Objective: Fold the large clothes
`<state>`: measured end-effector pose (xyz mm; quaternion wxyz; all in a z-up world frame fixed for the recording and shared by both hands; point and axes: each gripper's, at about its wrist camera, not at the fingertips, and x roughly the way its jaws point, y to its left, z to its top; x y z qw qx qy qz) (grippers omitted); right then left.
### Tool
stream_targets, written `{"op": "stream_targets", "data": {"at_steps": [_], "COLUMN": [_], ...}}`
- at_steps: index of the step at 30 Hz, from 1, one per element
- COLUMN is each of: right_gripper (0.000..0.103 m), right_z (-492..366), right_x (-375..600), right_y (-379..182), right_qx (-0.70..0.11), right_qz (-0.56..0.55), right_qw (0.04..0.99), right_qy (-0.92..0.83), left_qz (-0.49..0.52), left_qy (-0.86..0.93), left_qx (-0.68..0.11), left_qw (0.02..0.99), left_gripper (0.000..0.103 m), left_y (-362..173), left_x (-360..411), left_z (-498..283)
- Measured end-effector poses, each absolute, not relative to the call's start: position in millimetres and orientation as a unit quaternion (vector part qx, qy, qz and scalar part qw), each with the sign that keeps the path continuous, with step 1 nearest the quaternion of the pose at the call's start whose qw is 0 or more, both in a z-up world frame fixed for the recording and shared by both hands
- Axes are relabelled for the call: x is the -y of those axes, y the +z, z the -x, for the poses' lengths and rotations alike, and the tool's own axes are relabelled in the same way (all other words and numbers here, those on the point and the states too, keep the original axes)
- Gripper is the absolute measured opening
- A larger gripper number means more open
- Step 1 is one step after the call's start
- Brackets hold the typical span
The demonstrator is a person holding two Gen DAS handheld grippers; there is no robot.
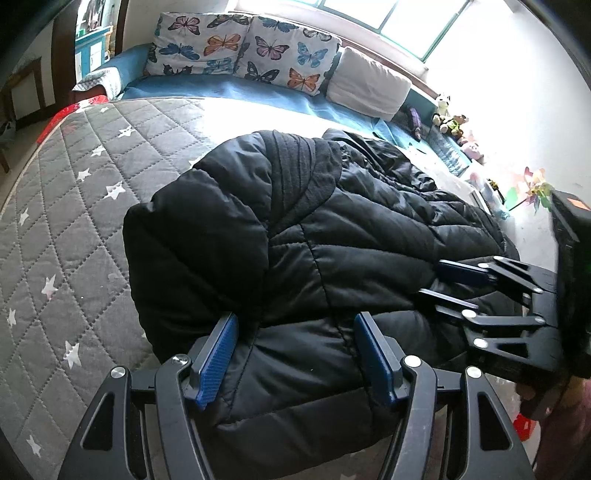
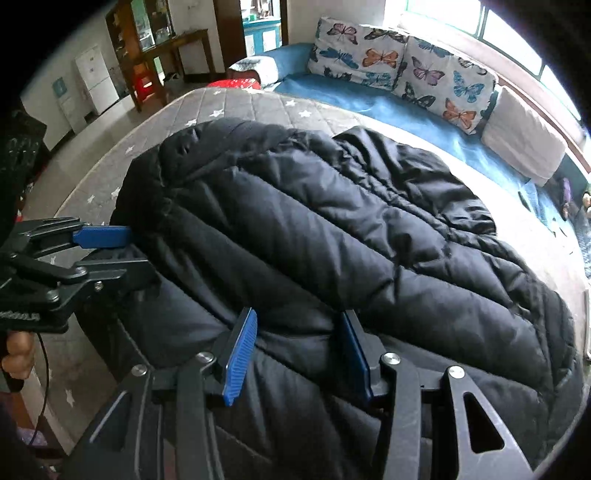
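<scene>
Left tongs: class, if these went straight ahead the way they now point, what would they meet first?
The black padded coat. The left tongs stand open with the coat's near edge already bulging between the blue pads, so they would press into it at once. Whether the pads already touch it is unclear.

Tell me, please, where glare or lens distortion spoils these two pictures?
Left wrist view: the window blows out the upper right, washing over the toys; black vignette in the corners. Right wrist view: milder glare at the window, the bed edge bowed by the fisheye. The black jacket stays sharp in both.
</scene>
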<state>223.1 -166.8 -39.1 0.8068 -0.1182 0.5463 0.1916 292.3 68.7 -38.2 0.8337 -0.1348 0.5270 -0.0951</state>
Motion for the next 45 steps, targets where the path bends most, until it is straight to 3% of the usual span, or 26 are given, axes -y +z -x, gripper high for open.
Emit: {"op": "stream_targets", "data": {"at_steps": [7,20,45], "right_gripper": [0.051,0.051,0.055], "right_z": [-194.6,-174.2,-131.6], "right_x": [199.9,300.3,313.2], "right_y": [-17.9,-27.1,-17.8], "right_qx": [-0.541,-0.548,-0.485], "right_qz": [0.102,0.060,0.022], "right_qw": [0.820,0.832,0.874], "right_qy": [0.155,0.063,0.021], "left_qz": [0.122,0.107,0.059], "left_qy": [-0.090,-0.077,-0.026], "left_qx": [-0.531,-0.529,-0.484], "left_qw": [0.834,0.838,0.873], "left_gripper": [0.069,0.073,0.081], "left_y": [-38.2,-40.0,-4.2], "left_x": [-66.3,-57.9,-51.6], "left_z": [-291.9,-292.7,-240.0]}}
